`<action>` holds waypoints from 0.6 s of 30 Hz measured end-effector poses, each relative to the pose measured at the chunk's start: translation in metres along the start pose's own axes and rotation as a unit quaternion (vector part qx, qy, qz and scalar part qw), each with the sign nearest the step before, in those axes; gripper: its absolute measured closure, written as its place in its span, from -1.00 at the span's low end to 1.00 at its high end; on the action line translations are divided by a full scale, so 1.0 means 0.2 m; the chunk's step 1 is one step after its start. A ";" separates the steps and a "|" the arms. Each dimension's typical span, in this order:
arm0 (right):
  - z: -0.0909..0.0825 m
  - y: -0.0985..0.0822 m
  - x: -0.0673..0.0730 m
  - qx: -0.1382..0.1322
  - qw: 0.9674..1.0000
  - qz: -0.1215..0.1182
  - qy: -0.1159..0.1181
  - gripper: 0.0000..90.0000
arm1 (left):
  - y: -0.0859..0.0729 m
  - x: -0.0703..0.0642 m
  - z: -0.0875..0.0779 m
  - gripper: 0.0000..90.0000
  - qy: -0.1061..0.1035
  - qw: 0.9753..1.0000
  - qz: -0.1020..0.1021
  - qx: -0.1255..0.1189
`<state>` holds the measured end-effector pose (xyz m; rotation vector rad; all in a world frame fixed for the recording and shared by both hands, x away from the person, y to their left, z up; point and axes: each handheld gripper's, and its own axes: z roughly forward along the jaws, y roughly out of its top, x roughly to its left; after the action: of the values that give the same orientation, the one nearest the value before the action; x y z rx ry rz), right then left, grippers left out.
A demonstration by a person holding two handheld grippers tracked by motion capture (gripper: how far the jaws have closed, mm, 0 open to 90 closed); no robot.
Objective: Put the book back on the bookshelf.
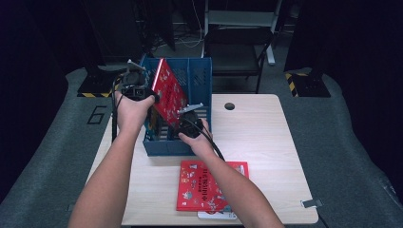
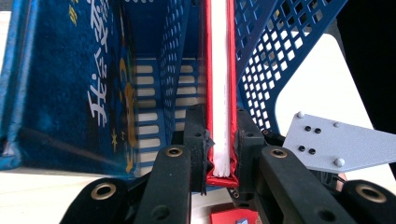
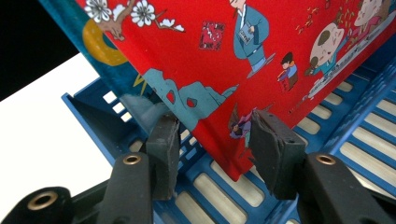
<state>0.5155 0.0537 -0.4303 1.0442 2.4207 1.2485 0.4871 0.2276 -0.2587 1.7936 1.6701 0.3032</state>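
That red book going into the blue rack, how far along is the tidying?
Done: a dark blue book already stands in the blue rack. In hand: the left gripper is clamped on the tilted red book, partway into a slot, with the right gripper at its lower edge. Left: another red book lies on the table.

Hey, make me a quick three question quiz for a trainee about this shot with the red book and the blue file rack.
1. True or false: the left hand-held gripper is shut on the red book.
2. The book on the table, nearest the person, has a cover of which colour: A green, B red, C white?
3. Fill in: the held book is tilted over the blue ____.

Key: 1 true; 2 B; 3 file rack.
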 end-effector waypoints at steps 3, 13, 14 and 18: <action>-0.01 0.01 -0.01 0.008 1.000 0.006 -0.003 0.18 | 0.00 -0.01 0.01 0.77 0.000 1.000 0.000 0.000; 0.02 0.02 -0.01 0.007 1.000 -0.001 -0.007 0.18 | 0.01 -0.02 0.05 0.76 0.010 1.000 0.004 0.006; 0.03 0.02 -0.01 0.005 1.000 0.000 -0.009 0.18 | 0.01 -0.02 0.05 0.77 0.011 1.000 0.004 0.005; 0.03 0.03 -0.01 0.008 1.000 0.005 -0.011 0.18 | 0.01 -0.03 0.07 0.76 0.015 1.000 0.006 0.005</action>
<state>0.5231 0.0573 -0.4304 1.0689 2.4150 1.2167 0.4966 0.2172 -0.2665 1.8150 1.6859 0.3293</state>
